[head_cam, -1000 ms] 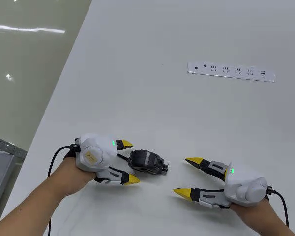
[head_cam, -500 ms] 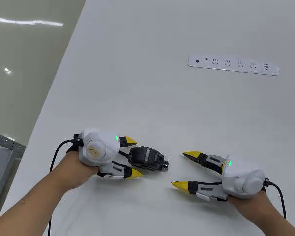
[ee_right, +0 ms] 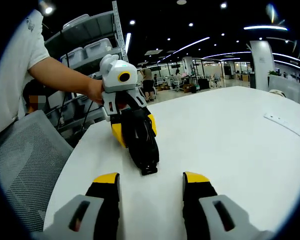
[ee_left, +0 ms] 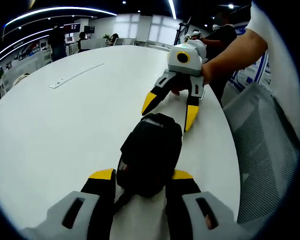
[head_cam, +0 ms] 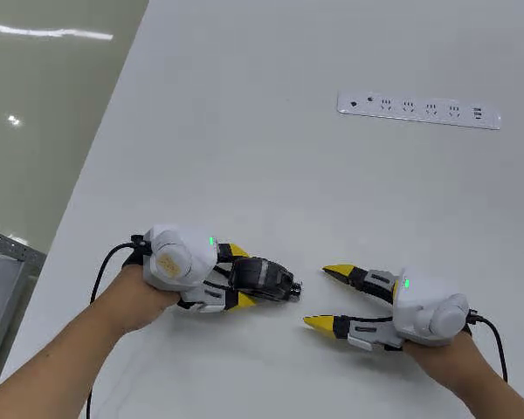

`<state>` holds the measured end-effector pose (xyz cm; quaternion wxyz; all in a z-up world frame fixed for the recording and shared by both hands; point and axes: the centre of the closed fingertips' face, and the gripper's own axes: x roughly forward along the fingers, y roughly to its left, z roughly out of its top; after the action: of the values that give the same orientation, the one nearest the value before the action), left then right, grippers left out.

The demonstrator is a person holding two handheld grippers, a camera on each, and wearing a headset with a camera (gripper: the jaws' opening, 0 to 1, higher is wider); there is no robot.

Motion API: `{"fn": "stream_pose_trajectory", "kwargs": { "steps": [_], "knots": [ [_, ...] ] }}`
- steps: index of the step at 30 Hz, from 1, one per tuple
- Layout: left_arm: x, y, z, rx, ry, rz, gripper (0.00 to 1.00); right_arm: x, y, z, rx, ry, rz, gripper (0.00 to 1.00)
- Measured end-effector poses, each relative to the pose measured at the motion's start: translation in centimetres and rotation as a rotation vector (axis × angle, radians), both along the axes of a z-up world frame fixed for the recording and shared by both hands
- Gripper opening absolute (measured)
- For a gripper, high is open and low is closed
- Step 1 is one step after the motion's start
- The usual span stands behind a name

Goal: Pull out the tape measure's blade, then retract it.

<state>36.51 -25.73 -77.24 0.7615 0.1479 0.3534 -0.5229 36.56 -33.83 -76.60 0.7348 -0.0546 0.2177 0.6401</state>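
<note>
One big white table [head_cam: 244,131] carries it all, power strip [head_cam: 419,111] well apart at the far side. Left gripper [head_cam: 240,277] has its jaws closed onto the black tape measure [head_cam: 264,278] lying on the table, pads [ee_left: 102,175] touching both its sides, prob to anchor it vs the pull. Right gripper [head_cam: 327,297] is spread wide w/ nothing in it, aimed at the blade hook [ee_right: 149,170] facing it, near but not touching; blade not out yet, so pinching that hook looks like the next step

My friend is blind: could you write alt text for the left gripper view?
The left gripper clamps a black tape measure on a white table. Beyond it, the right gripper points back at it, jaws open.
</note>
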Motion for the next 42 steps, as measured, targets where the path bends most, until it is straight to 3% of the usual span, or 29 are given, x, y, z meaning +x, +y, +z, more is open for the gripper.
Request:
{"fn": "stream_pose_trajectory", "kwargs": {
  "steps": [24, 35, 37, 42],
  "knots": [
    [0.1, 0.1, -0.1, -0.006, -0.004, 0.004, 0.32, 0.3, 0.2, -0.1, 0.007, 0.003, -0.010, 0.49],
    [0.0, 0.1, -0.1, -0.002, 0.002, 0.008, 0.31, 0.1, 1.2, -0.9, 0.003, -0.023, 0.045, 0.42],
    [0.0, 0.1, -0.2, -0.001, 0.002, 0.009, 0.31, 0.0, 1.4, -0.9, -0.005, -0.060, 0.071, 0.39],
    [0.1, 0.1, -0.3, 0.001, 0.005, 0.008, 0.32, 0.2, 1.7, -0.9, -0.002, -0.064, 0.085, 0.35]
  ]
}}
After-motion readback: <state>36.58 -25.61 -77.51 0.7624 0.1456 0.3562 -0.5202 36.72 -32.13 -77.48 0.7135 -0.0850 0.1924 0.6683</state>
